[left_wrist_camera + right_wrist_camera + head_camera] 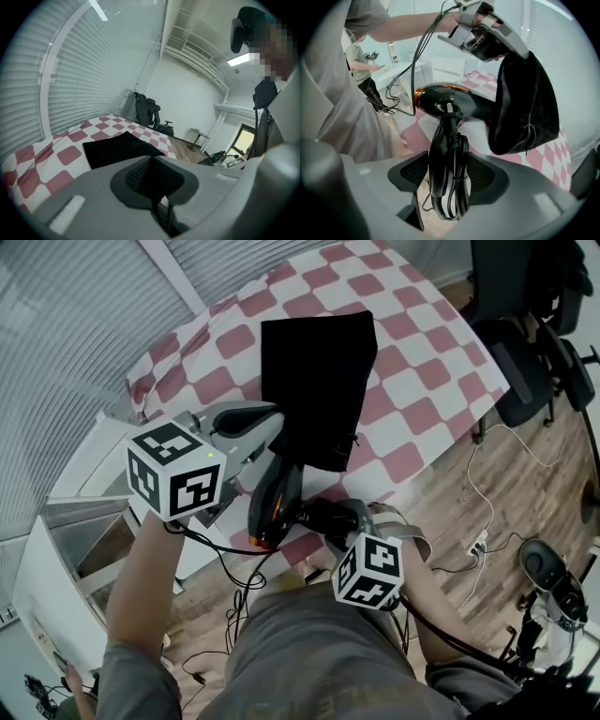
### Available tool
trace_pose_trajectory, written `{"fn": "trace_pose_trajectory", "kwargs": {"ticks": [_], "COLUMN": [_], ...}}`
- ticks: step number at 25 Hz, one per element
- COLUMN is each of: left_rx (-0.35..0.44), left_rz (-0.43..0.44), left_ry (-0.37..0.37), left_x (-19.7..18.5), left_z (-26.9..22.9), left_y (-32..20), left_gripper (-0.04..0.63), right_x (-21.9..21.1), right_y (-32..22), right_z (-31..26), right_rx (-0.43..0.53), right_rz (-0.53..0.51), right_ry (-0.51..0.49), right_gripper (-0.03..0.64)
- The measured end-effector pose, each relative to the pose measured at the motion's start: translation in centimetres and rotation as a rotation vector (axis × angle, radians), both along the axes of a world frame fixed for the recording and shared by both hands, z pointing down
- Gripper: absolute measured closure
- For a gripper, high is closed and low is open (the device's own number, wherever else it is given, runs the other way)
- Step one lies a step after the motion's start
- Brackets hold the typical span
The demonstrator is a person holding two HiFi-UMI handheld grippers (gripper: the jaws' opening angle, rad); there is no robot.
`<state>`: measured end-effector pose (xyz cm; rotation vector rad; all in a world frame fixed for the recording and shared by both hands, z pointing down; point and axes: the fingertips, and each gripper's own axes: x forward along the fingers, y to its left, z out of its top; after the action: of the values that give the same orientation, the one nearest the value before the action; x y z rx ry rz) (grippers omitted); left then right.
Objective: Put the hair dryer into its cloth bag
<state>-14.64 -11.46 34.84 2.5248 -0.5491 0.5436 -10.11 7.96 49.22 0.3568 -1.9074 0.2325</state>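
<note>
There are two grippers, one hair dryer (445,101) and one black cloth bag (525,103). The right gripper (447,174) is clenched on the dryer's handle and its bundled cord, at lower centre, with the nozzle at the bag's mouth. The left gripper (490,42) pinches the bag's edge above the checked table (412,381), and one office chair (525,343) stands at the upper right.

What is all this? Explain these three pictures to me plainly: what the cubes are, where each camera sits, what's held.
No robot: a person holds a two-jaw gripper in each hand; each marker cube is part of one. One picture is from a head camera looking down; the other two cameras ride on the grippers. The left gripper pinches the black cloth bag, which lies partly on the checked table. The right gripper clamps the hair dryer by its handle, nose at the bag's mouth.
</note>
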Motion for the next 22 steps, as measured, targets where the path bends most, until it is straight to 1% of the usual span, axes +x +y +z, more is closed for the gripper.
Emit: {"fn": "trace_pose_trajectory", "kwargs": {"ticks": [2, 4, 6, 7, 9, 11, 15, 18, 22], "left_rx": [0.001, 0.002, -0.004, -0.007, -0.005, 0.001, 0.0, -0.021, -0.043], "left_rz": [-0.007, -0.011, -0.008, -0.004, 0.002, -0.001, -0.004, -0.005, -0.01], "left_ry": [-0.002, -0.008, -0.018, -0.023, -0.034, -0.046, -0.063, -0.043, 0.002], "left_x": [0.4, 0.6, 0.8, 0.9, 0.9, 0.8, 0.6, 0.3, 0.2], "left_z": [-0.1, -0.1, 0.1, 0.1, 0.2, 0.3, 0.5, 0.8, 0.7], "left_y": [0.0, 0.2, 0.7, 0.9, 1.0, 0.9, 1.0, 1.0, 0.9], "left_gripper": [0.58, 0.58, 0.58, 0.58, 0.58, 0.58, 0.58, 0.58, 0.58], "right_x": [-0.3, -1.4, -2.5, -2.8, -2.7, -2.2, -1.2, -0.5, 0.5], "right_y": [-0.6, -0.9, -0.9, -0.9, -1.1, -1.1, -0.3, 0.3, 0.6], "right_z": [0.5, 1.4, 2.3, 2.4, 2.2, 1.9, 1.1, -0.1, -2.0], "right_rx": [0.021, 0.032, 0.035, 0.033, 0.027, 0.021, 0.009, 0.004, 0.029], "right_rz": [-0.037, -0.075, -0.099, -0.093, -0.057, -0.043, -0.062, -0.082, -0.132], "right_ry": [0.039, 0.045, 0.037, 0.026, -0.016, -0.049, -0.106, -0.158, -0.213], "right_gripper": [0.29, 0.264, 0.252, 0.253, 0.296, 0.304, 0.31, 0.313, 0.313]}}
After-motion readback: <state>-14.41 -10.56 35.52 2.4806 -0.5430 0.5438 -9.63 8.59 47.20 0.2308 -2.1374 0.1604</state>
